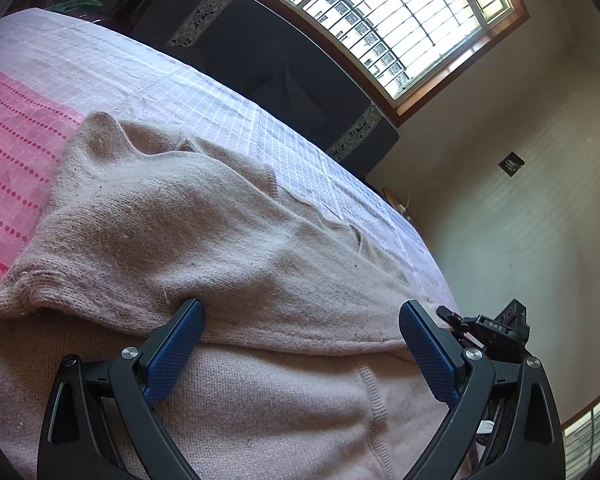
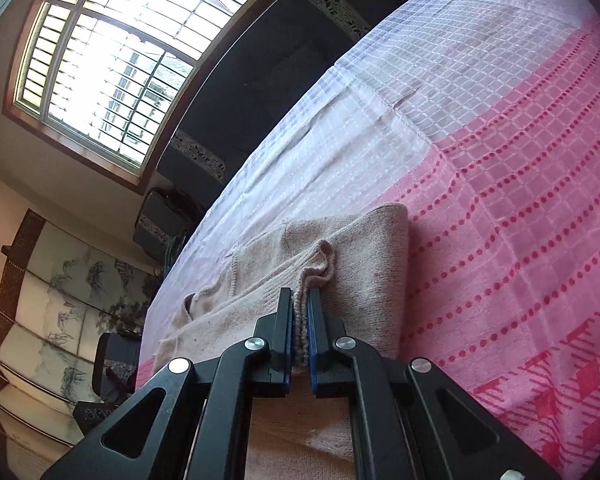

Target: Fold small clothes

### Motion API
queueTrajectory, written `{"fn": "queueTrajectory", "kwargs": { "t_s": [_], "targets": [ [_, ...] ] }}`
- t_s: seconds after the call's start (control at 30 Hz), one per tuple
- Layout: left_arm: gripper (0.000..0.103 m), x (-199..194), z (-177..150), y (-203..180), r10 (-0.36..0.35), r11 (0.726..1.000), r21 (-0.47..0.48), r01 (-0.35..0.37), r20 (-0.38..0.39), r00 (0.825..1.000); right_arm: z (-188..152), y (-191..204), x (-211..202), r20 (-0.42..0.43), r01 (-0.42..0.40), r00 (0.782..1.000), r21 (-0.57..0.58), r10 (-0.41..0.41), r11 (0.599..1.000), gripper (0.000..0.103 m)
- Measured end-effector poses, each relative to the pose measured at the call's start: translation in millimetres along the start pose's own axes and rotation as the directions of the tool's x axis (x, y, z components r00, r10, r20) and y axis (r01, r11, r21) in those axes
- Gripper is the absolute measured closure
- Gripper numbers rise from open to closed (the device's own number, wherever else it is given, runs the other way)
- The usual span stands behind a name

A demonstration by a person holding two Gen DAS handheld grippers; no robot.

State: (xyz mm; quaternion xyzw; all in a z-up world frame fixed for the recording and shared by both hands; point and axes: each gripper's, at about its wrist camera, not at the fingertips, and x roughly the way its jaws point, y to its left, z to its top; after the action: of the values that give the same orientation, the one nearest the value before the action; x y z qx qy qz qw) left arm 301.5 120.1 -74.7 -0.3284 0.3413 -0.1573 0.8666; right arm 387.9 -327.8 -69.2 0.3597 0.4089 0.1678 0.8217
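While the right gripper (image 2: 300, 300) is pinching a ribbed edge of the beige knitted sweater (image 2: 364, 264) between its blue pads (image 2: 310, 320), with its jaws standing almost together and only the thickness of the knit between them, the left gripper (image 1: 302, 320) is hovering with its jaws spread wide and nothing clamped in them. Its two blue pads (image 1: 176, 356) are sitting low over the sweater (image 1: 180, 224), one at each side of a fold line running across the garment; whether the tips are pressing the wool I cannot tell.

Beyond the right gripper's tips, the pinched edge is bunching into a small ruffle, and a folded layer of the sweater is lying just past it with a rounded crease facing the pink side of the cover. In the left wrist view the garment is spreading out in soft humps, a ribbed hem showing at the left and a seam running toward the camera.

Under the sweater a bedspread (image 1: 148, 80) is lying, its near part pink with red dots and its far part pale with a white grid. Past its far edge a dark sofa (image 1: 268, 60) is standing under a large barred window (image 1: 400, 12). A painted folding screen (image 2: 56, 292) is showing at the left of the right wrist view.
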Motion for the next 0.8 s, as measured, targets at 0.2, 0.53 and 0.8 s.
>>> {"fn": "queueTrajectory", "kwargs": {
  "t_s": [0.2, 0.53, 0.8],
  "targets": [
    [0.006, -7, 4, 7, 0.002, 0.999, -0.035, -0.001, 0.029, 1.000, -5, -14, 0, 0.008, 0.058, 0.998, 0.014, -0.058, 0.998, 0.097],
    [0.006, -28, 20, 12, -0.011, 0.997, -0.070, 0.019, 0.104, 0.995, -10, -5, 7, 0.010, 0.144, 0.990, -0.066, -0.143, 0.987, 0.098],
    [0.006, 10, 80, 55, -0.001, 0.977, -0.212, -0.021, -0.102, 0.995, -12, -5, 8, 0.016, 0.144, 0.990, -0.072, -0.144, 0.987, 0.098]
  ]
}}
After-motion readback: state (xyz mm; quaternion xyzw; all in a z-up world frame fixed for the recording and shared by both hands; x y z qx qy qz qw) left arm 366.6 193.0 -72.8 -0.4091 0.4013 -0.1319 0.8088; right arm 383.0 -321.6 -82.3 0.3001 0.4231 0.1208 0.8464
